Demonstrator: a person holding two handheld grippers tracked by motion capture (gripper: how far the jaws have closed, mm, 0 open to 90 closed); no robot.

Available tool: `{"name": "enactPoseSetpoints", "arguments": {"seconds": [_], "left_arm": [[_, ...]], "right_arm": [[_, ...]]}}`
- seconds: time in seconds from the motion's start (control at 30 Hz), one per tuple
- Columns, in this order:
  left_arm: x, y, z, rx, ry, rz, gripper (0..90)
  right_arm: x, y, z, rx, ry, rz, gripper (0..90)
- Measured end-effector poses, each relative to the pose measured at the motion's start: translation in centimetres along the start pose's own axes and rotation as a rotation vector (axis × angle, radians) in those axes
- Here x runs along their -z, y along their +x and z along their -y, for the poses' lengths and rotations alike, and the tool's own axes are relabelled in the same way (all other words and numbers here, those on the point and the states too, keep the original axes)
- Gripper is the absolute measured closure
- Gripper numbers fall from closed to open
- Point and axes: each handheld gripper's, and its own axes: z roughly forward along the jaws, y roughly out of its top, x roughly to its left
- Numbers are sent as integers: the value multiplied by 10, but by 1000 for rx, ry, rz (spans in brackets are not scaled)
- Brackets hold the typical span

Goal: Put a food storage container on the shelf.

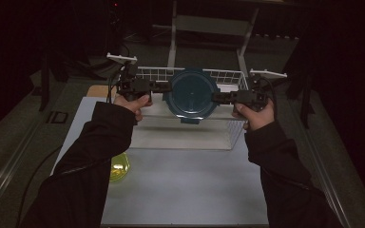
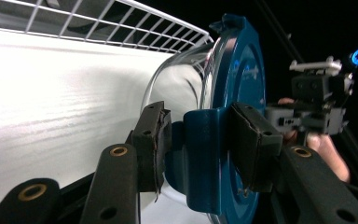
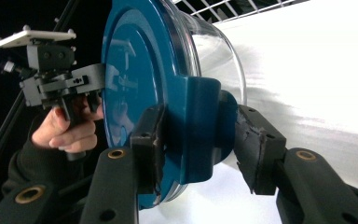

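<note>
Evidently the carrying step was in hand: one lidded container (image 1: pixel 190 95), glass with a blue lid, hung above the worktop (image 1: pixel 185 185) before one wire rack (image 1: pixel 228 76), the left tongs (image 1: pixel 164 87) and right tongs (image 1: pixel 217 97) each clamped on a lid latch. Setting it down would need both hands level.

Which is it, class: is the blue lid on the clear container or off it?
On. The blue lid sits on the clear container, its side clips folded down over the rim.

the lid (image 1: pixel 190 93) is dark teal-blue on a clear glass bowl (image 2: pixel 177 88). the wire basket (image 1: pixel 228 76) is white, the table (image 1: pixel 185 185) pale grey. a yellow-green thing (image 1: pixel 119 167) sits low left.
</note>
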Motion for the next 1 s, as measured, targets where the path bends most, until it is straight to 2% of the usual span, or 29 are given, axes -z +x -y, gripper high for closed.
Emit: {"name": "enactPoseSetpoints", "arguments": {"seconds": [0.03,0.17,0.2,0.23,0.37,0.57,0.63,0.7,0.8,0.93,1.0], "left_arm": [[-1,2,-2,-3,5,2,565],[-4,9,-4,47,-2,8,563],[-4,9,-4,47,-2,8,563],[-6,13,-5,74,-3,12,562],[-11,21,-8,117,-2,5,560],[-19,31,-9,174,-2,-1,555],[-21,33,-9,174,-8,5,554],[-22,34,-9,177,-3,18,553],[-22,32,-9,163,-1,8,549],[-19,27,-11,113,-12,-11,480],[-18,26,-11,110,-15,-12,460]], "right_arm": [[0,0,-2,-2,-3,4,548],[-3,1,-6,-9,0,23,539],[-3,0,-7,-20,-3,22,536],[-4,-1,-8,-27,3,23,532],[-9,-9,-12,-85,-9,6,517],[-14,-20,-18,-143,-6,-6,494],[-16,-22,-19,-153,5,0,489],[-16,-26,-19,-162,11,-14,493],[-15,-26,-20,-160,4,-4,488],[-15,-25,-21,-130,18,9,419],[-14,-25,-20,-118,14,16,409]]}}
